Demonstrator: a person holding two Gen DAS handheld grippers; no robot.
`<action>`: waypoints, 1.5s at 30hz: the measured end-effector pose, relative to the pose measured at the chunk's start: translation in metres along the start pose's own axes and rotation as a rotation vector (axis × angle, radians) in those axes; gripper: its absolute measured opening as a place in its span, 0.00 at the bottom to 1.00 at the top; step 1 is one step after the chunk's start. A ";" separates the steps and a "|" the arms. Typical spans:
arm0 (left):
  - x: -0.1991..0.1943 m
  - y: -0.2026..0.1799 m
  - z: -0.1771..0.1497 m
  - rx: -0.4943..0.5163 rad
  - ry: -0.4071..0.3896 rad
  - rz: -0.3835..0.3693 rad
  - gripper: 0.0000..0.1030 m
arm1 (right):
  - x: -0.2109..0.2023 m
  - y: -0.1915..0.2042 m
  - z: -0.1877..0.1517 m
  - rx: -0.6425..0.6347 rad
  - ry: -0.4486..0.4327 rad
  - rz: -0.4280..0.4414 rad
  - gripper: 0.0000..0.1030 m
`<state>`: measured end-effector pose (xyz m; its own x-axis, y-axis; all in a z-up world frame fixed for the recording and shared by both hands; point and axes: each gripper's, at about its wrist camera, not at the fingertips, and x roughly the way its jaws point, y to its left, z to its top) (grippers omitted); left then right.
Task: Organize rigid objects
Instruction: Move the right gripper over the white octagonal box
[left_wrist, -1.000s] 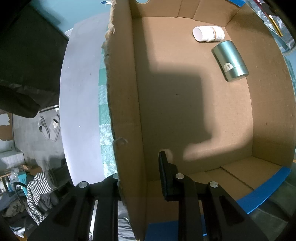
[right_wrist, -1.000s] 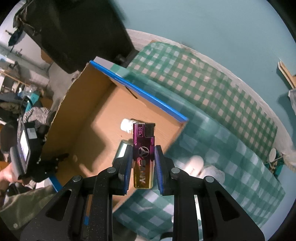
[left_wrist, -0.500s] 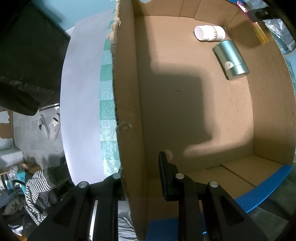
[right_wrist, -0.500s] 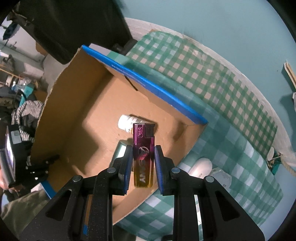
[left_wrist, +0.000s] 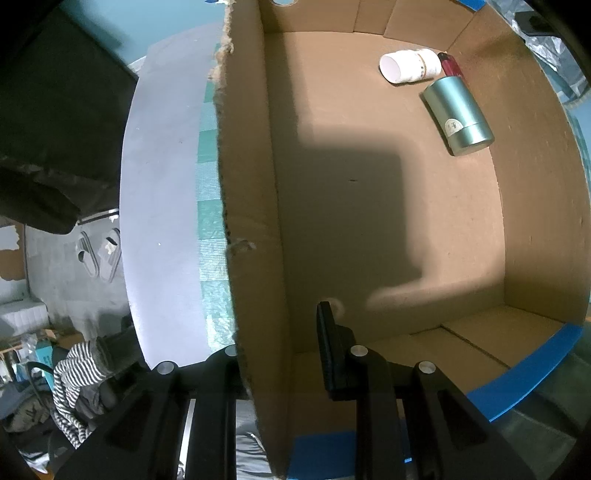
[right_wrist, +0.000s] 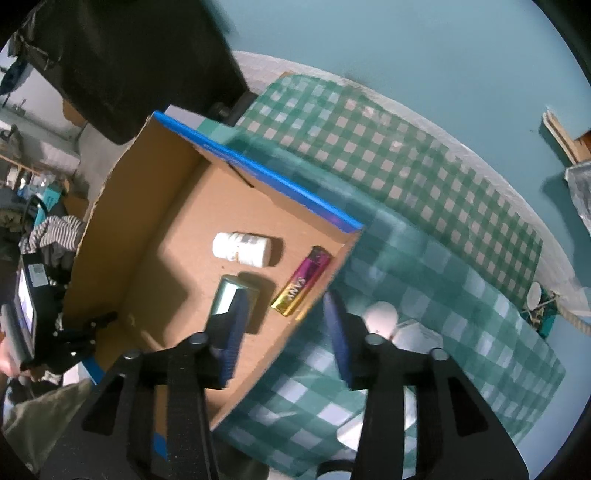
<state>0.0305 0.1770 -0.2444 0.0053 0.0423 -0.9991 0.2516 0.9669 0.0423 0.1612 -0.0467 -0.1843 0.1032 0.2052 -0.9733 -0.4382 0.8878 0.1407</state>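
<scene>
**Right gripper lets go, lighter lands in the box**

Right gripper (right_wrist: 284, 325) spread now, its jaws having just been opening with nothing between them, and the lighter (right_wrist: 301, 282) is lying on the cardboard box (right_wrist: 122, 236) floor, tucked against the wall at about two o'clock from the teal canister (right_wrist: 227, 299). My pads are clear of it. It lies flat and slanted, just beside the canister, with the white bottle (right_wrist: 242, 248) at its ten o'clock. All three rigid pieces are bunched into the same corner, which I judge leaves the rest of the floor free for more.

Left gripper (left_wrist: 277, 354) is pinching the box's torn side wall, one finger inside and one outside. That grip steadies the carton on the bench (right_wrist: 424, 258) with its green check cloth while things go in.

More items sit on the cloth at four o'clock from the box, a white rounded one (right_wrist: 380, 315) among them; likely candidates for the next pick.
</scene>
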 end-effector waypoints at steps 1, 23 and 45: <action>-0.001 0.000 0.000 0.001 -0.002 0.002 0.22 | -0.003 -0.004 -0.001 0.008 -0.010 -0.008 0.55; -0.006 -0.011 -0.004 -0.014 -0.002 0.023 0.22 | 0.023 -0.089 -0.049 -0.212 0.082 -0.102 0.62; -0.003 -0.015 0.000 -0.050 0.015 0.050 0.22 | 0.098 -0.083 -0.079 -0.685 0.262 -0.232 0.62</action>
<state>0.0262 0.1620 -0.2424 0.0019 0.0947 -0.9955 0.2025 0.9749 0.0931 0.1372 -0.1331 -0.3059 0.0826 -0.1355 -0.9873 -0.8950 0.4257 -0.1333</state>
